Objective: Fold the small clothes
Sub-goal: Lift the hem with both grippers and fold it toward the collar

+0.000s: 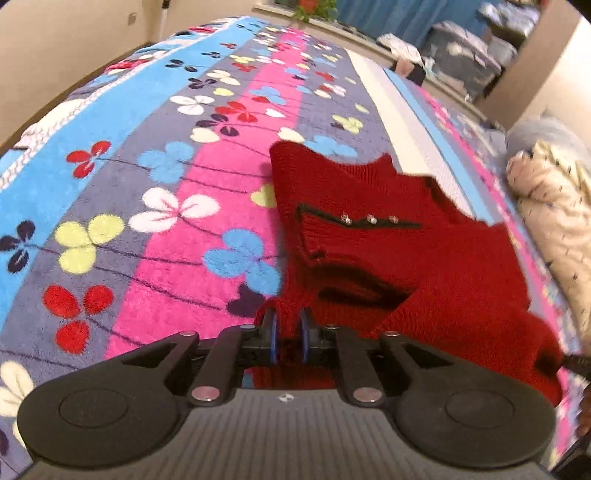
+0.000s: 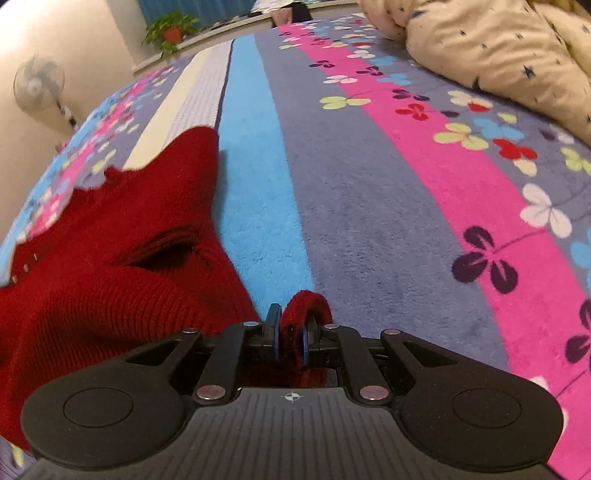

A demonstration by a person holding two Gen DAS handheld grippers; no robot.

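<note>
Red knit garment [image 1: 388,266]: a small sweater, spread on the bed from centre toward 4 o'clock in the left wrist view; the lower left, toward 8 o'clock, is filled by it in the right wrist view [image 2: 110,266].
Trim: a dark edging with three small shiny studs [image 1: 369,219] is seen on the front, just right of centre.
Left gripper [image 1: 289,332]: jaws are parted by a narrow gap; red knit fabric lies between the blue-edged pads, at 6 o'clock. Whether the pads press on it cannot be told.
Right gripper [image 2: 291,334]: jaws are almost closed and are clamped on a bunched fold of the red knit, at 6 o'clock.
Bedspread [image 1: 166,184]: plush, striped in blue, grey and pink, with clover flowers; the garment is borne by it.
Quilt [image 2: 498,48]: cream, with dark star marks, heaped at 1 o'clock in the right wrist view.
Potted plant [image 2: 170,31]: set on the sill at 11 o'clock.
Standing fan [image 2: 38,83]: seen at 10 o'clock, blurred.
</note>
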